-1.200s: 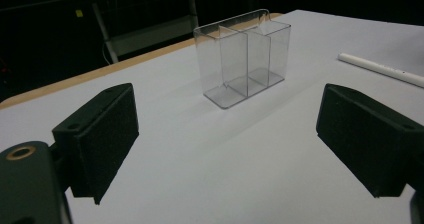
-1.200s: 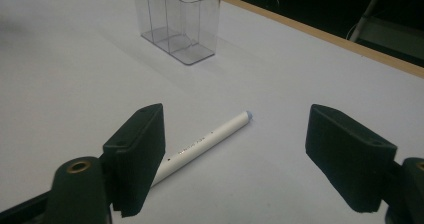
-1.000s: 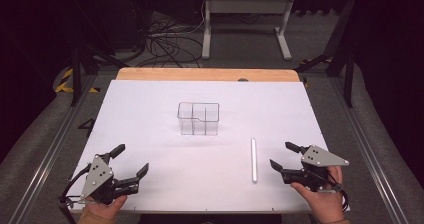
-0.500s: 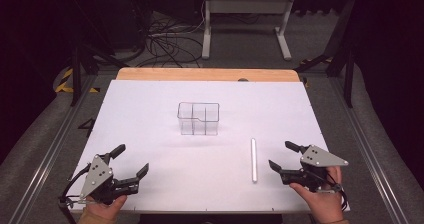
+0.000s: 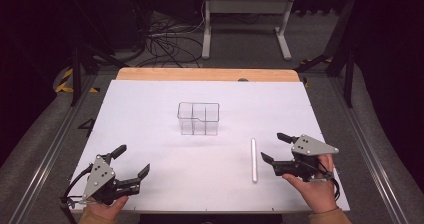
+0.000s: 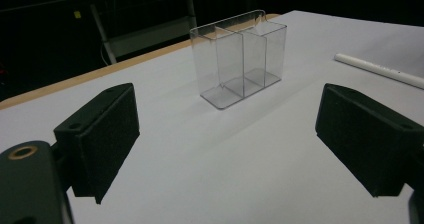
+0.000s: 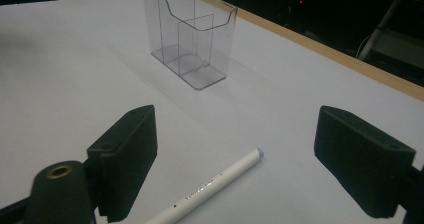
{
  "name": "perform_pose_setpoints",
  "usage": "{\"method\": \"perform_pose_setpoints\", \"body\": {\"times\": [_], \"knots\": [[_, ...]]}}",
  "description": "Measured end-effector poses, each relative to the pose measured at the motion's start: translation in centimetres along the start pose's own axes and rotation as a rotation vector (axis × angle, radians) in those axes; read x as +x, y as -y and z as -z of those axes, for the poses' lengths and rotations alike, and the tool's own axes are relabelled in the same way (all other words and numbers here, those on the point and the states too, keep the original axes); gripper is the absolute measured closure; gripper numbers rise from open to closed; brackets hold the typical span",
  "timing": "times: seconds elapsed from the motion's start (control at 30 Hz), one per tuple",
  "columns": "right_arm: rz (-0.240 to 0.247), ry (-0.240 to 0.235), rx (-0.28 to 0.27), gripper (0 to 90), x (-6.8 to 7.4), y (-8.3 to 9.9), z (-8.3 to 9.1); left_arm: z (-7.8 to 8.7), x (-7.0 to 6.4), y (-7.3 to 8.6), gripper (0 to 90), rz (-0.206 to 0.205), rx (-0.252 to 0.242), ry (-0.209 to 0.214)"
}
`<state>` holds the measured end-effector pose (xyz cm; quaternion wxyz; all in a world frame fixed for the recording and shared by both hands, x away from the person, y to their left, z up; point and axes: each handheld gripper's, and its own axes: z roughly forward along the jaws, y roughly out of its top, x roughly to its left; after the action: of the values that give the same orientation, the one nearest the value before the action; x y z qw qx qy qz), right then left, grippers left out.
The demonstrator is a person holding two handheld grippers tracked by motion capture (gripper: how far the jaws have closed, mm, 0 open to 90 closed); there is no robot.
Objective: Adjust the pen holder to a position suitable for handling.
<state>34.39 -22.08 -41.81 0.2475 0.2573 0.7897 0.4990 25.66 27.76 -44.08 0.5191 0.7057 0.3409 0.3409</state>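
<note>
High view: clear organizer point(image 5: 199, 118) at desk point(image 5: 150, 114) centre, empty; white pen point(image 5: 254, 159) flat near right edge. Left gripper point(image 5: 131, 165), right gripper point(image 5: 273, 149): fingers wide open, holding nothing. Nothing started, seemingly.

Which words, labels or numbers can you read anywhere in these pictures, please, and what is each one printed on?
White pen: a short line of small grey print runs along its barrel in the right gripper view, too small and blurred to read.
Clear divided holder: no text on it.
Nothing else bears legible text.
</note>
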Motion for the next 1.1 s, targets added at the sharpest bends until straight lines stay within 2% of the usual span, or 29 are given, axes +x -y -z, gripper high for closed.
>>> {"method": "perform_pose_setpoints", "body": {"times": [0.17, 0.73, 1.1], "knots": [[0.012, -0.013, 0.02, 17.9, -0.1, -0.5, -0.8, 0.0, 0.0, 0.0, 11.5, -0.002, -0.002, 0.0], [0.04, -0.034, 0.03, 16.7, -0.4, -2.2, -2.9, 0.0, 0.0, 0.0, 11.7, -0.003, 0.001, 0.001], [0.031, -0.041, 0.037, 12.4, -0.7, -2.6, -3.5, 0.0, 0.0, 0.0, 11.7, -0.002, 0.001, 0.0]]}}
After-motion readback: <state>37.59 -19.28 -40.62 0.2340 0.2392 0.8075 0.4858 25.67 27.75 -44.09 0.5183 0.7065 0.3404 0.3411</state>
